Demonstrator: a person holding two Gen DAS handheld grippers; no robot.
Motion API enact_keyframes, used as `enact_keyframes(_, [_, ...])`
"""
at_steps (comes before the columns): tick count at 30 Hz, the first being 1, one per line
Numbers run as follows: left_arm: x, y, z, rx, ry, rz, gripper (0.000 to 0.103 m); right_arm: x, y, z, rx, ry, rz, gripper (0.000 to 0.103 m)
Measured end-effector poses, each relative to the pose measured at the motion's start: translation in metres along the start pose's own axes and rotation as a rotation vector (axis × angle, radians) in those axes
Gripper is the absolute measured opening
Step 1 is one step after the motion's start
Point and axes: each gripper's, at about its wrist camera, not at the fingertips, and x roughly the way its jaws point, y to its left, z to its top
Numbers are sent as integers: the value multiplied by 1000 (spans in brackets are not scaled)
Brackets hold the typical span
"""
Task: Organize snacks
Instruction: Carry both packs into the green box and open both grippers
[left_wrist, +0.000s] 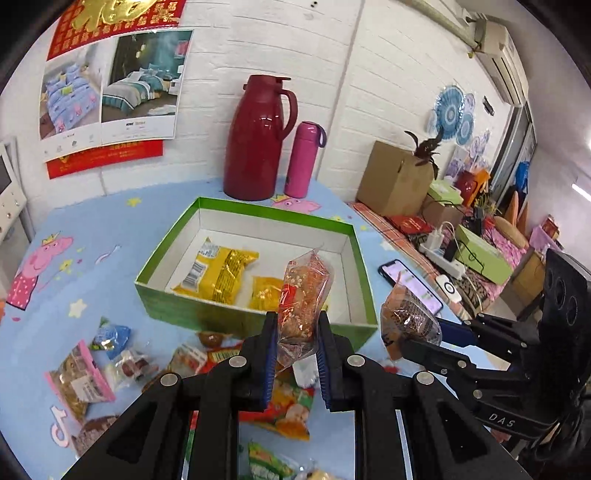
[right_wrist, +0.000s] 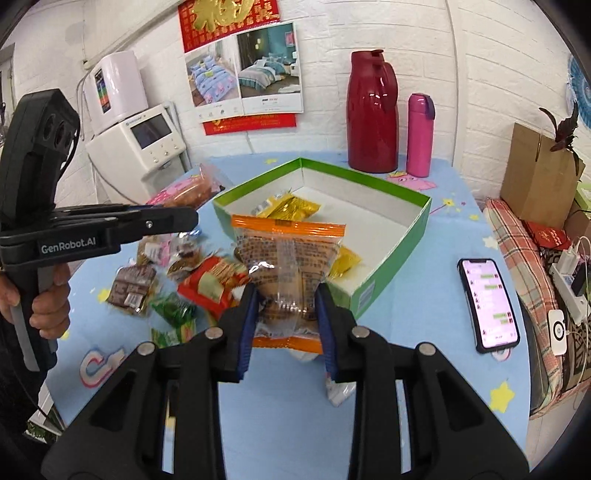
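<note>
The small yellow foil packet (left_wrist: 264, 291) inside the green cardboard box (left_wrist: 255, 214) is half hidden behind the clear-wrapped brown snack (left_wrist: 301, 306); the lit black smartphone's (right_wrist: 489, 304) text is unreadable

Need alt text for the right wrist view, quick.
The right hand-held gripper is shut on an orange-edged snack packet, held just before the green box, which has yellow packets inside. A phone lies right; loose snacks lie left.

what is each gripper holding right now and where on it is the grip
Left gripper pinches a clear packet of red-brown crumbly snack near its lower end. Right gripper clamps an orange-edged clear snack packet across its lower part.
</note>
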Motion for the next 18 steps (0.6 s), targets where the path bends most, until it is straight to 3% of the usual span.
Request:
enact_keyframes(7, [62,27,32,-55,47,72,19,52,-22,22,53,0,-81,33])
enact_keyframes(13, [101,46,40,-72,84,121,23,80,-31,27,51,-5,-107,36])
enact_keyframes(14, [104,49,38,-84,84,132,27,83,-31,28,41,-11,-111,43])
enact_keyframes(15, [108,53,39,-99,90,135,50,84,-30,28,30,-17,-121,63])
enact_keyframes(16, [111,58,38,-124,95,136,80,84,-30,29,24,-31,-139,70])
enact_keyframes(17, [111,62,37,-147,87,152,89,82,-29,29,19,-53,-158,80])
enact_keyframes(18, [108,66,35,-172,63,183,91,81,-29,30,13,-66,-166,81])
